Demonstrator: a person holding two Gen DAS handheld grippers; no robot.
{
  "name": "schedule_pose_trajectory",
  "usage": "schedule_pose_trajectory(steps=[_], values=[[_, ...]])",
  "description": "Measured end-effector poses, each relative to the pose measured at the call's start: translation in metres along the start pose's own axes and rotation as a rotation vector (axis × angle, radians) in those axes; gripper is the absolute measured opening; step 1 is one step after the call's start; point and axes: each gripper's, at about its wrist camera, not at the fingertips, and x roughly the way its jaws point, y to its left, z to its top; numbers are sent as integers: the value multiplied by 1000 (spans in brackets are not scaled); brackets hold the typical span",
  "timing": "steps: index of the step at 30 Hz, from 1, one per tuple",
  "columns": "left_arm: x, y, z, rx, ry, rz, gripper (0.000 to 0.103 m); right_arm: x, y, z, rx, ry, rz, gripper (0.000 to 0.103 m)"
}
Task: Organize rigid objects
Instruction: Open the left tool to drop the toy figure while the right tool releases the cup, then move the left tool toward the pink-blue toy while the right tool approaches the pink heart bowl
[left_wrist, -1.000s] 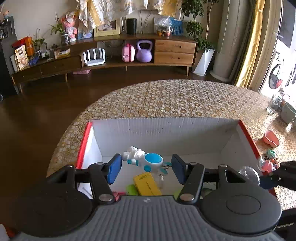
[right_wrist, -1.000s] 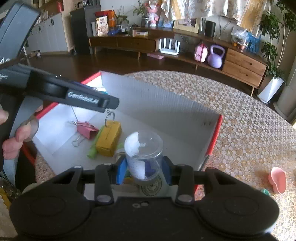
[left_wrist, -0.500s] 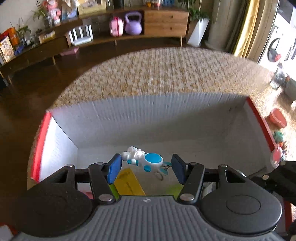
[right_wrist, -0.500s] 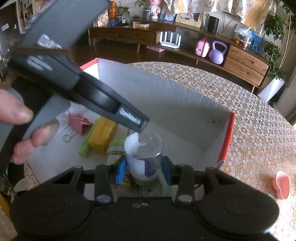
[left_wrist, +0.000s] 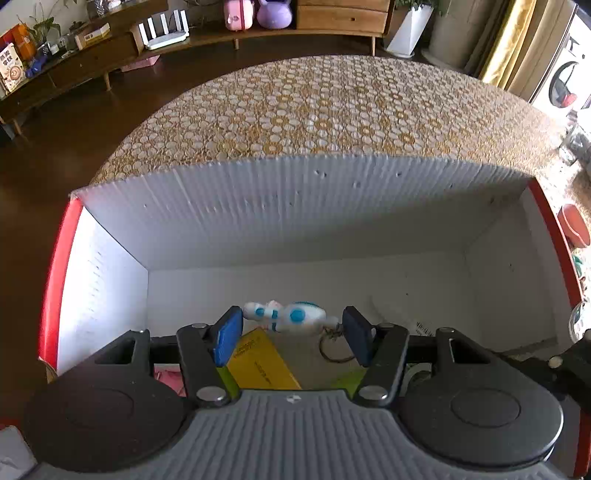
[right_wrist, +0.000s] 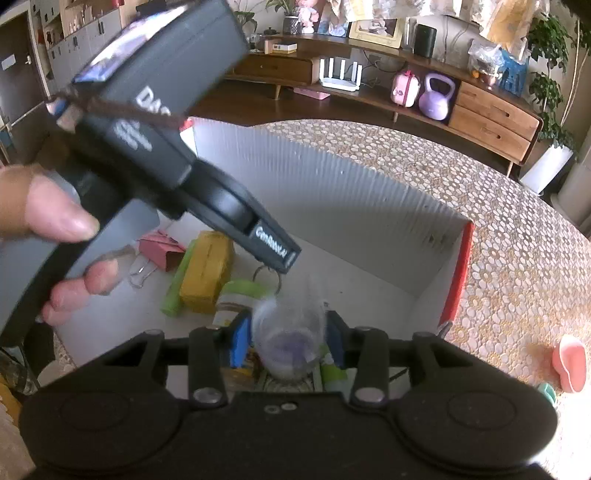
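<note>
The white and red box (left_wrist: 303, 206) sits on the round table (left_wrist: 325, 107) with the honeycomb-pattern cloth, and both of my grippers hang over its open top. From my left wrist camera, the left gripper (left_wrist: 291, 336) stands wide open with nothing between its blue pads; a white and blue toy figure keychain (left_wrist: 286, 316) shows in the gap between them, its metal ring (left_wrist: 334, 347) trailing toward the right pad. I cannot tell whether it lies on the box floor or hangs free. Below it a yellow block (left_wrist: 258, 363) rests on the box floor, with a bit of pink (left_wrist: 168, 378) to its left.

From my right wrist camera, the right gripper (right_wrist: 286, 339) has its pads on either side of a clear plastic cup (right_wrist: 288, 341), which looks blurred; the pads sit close against its wall, though I cannot tell how firmly they grip. Beyond it the box floor holds the yellow block (right_wrist: 207, 271), a green stick (right_wrist: 179, 286) touching its left side, a pink binder clip (right_wrist: 162, 249) and a small jar with a green lid (right_wrist: 232, 301). The left gripper's body crosses the upper left of this view, held by the person's fingers (right_wrist: 59, 216). On the cloth outside the box, to the right, lies a pink scoop-shaped piece (right_wrist: 570, 363).
</note>
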Motion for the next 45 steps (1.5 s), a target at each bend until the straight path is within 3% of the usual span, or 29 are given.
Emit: schedule_pose_trajectory(steps=[5,9,16,27,34,36,39,45], values=[[-4,1,-2,-14,-10,-1,60,-10,-1,-2,7,-19,11,54],[-16,0,-4,-17,-41,0,69,-18,-3,-5,21,-29,20,56],[-42,-6,-10,-14,-89,-2,69,-40,-5,-11,31,-59,36,58],[-86,-23,-28,4,-173,-5,69,-87,-14,-21,50,-144,59,83],[-113,-42,-42,17,-229,-38,70,-125,-22,-39,43,-200,89,94],[-121,-47,-47,16,-247,-54,79,-137,-27,-46,45,-219,90,96],[-132,-57,-56,21,-277,-78,81,-151,-34,-56,55,-228,87,101],[-145,-84,-69,42,-301,-91,82,-181,-56,-77,95,-256,68,102]])
